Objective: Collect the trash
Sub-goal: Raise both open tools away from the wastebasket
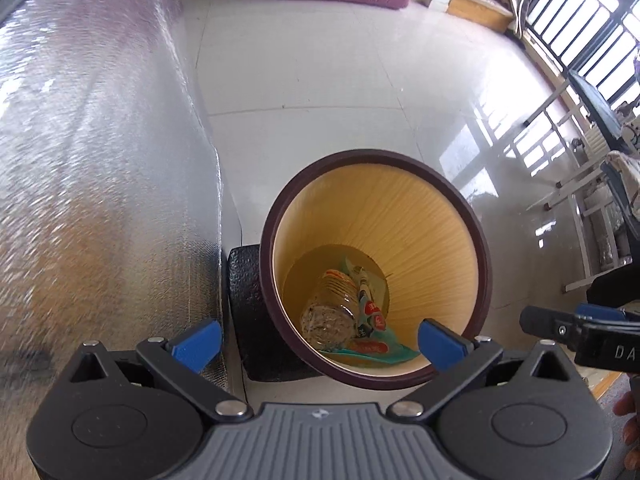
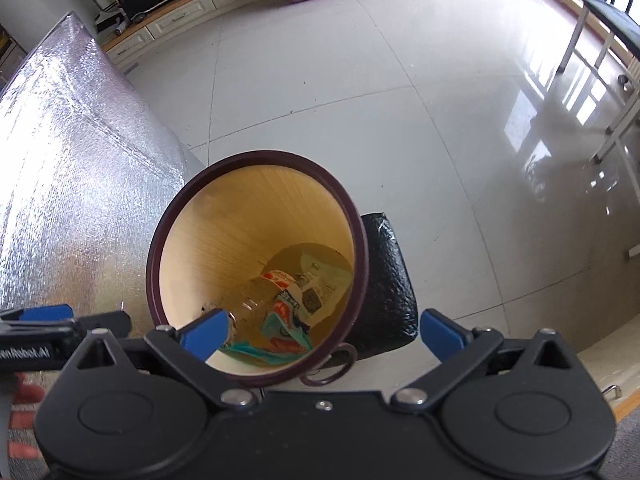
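Trash lying at the bottom of the bin; both grippers above it, jaws spread wide and empty.

A clear plastic bottle (image 1: pixel 332 312) and crumpled teal wrappers (image 1: pixel 376 350) are seen inside the wood-lined bin (image 1: pixel 476 264), which stands on the floor beside a foil-covered surface (image 1: pixel 100 160). The bottle is judged light, thin-walled and slippery, best taken across its ribbed body; the wrappers limp, to be pinched at an edge. Nothing is held by the left gripper (image 1: pixel 320 340) or the right gripper (image 2: pixel 322 334). A loose dark ring (image 2: pixel 332 366) by the bin's base is shown only in the right wrist view; the black pad (image 2: pixel 388 280) appears in both.
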`<state>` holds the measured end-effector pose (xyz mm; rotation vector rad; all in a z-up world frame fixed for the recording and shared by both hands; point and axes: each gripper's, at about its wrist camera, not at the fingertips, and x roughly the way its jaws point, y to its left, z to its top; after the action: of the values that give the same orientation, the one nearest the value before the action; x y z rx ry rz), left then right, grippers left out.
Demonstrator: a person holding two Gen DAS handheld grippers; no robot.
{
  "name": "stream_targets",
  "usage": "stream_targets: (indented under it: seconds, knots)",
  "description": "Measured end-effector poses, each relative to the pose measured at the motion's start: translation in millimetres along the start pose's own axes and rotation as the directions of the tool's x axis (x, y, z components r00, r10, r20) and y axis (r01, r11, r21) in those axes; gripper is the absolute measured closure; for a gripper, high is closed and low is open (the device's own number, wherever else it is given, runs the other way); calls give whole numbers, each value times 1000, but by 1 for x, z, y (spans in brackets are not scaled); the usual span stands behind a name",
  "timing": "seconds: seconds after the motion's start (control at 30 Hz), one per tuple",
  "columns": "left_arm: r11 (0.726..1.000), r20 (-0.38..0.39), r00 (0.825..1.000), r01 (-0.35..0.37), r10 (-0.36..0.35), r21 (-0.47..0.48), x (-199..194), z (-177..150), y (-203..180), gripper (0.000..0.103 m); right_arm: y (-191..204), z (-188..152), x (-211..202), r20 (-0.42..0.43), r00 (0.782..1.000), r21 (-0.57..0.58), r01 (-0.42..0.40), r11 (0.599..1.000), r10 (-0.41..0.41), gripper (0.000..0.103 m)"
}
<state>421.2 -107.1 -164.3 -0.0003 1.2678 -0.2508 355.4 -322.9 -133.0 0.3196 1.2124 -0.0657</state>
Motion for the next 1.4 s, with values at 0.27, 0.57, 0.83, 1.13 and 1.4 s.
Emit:
stream_targets:
  seconds: [0.27, 0.57, 0.83, 1.13, 1.4]
  knots:
    - [1000, 93, 996, 5, -6, 9, -31, -27, -4, 0, -3, -23, -26, 87, 996, -61, 9, 998, -4, 0]
    - [999, 249, 968, 20, -31, 47, -85, -59, -18, 0, -1, -53, -70, 217, 976, -94, 7, 996, 14, 0]
    - [998, 373, 926, 27, -48, 61, -146, -89, -21, 0, 1, -83, -121, 328, 944, -106, 8, 994, 27, 0]
    - [998, 481, 874, 42, -63, 53, -202, -121, -14, 0, 21, -111, -174, 437, 897, -152, 0, 988, 67, 0]
    - [999, 572, 819, 40, -42, 17, -236, -147, 8, 0, 55, -130, -205, 509, 853, -220, -2, 975, 116, 0]
